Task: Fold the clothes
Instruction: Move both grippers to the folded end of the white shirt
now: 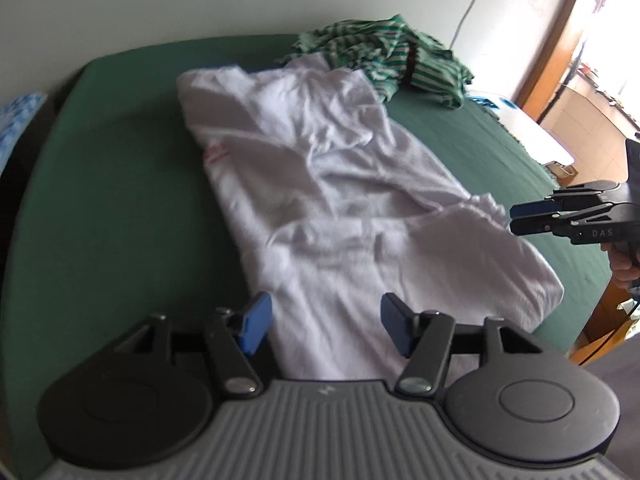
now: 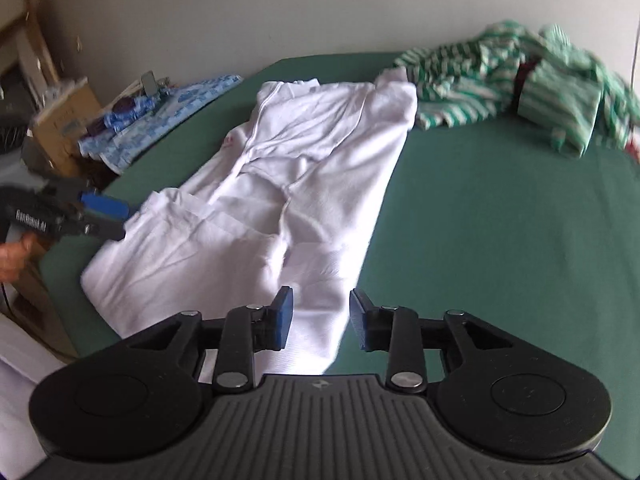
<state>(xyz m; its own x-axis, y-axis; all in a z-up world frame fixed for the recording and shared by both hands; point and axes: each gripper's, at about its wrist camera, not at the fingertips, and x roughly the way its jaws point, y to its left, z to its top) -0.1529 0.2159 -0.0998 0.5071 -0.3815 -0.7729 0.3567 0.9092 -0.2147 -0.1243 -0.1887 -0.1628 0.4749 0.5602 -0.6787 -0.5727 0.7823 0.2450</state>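
Where wall (image 2: 280, 4) meets bed (image 2: 500, 208) (green-sheeted), clothes lie.

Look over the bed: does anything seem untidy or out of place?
Yes. The green striped garment lies crumpled in a heap at the far side, overlapping the white shirt, which is only partly folded and wrinkled.

Both wrist views look down over the white garment (image 1: 320, 208) from opposite sides.
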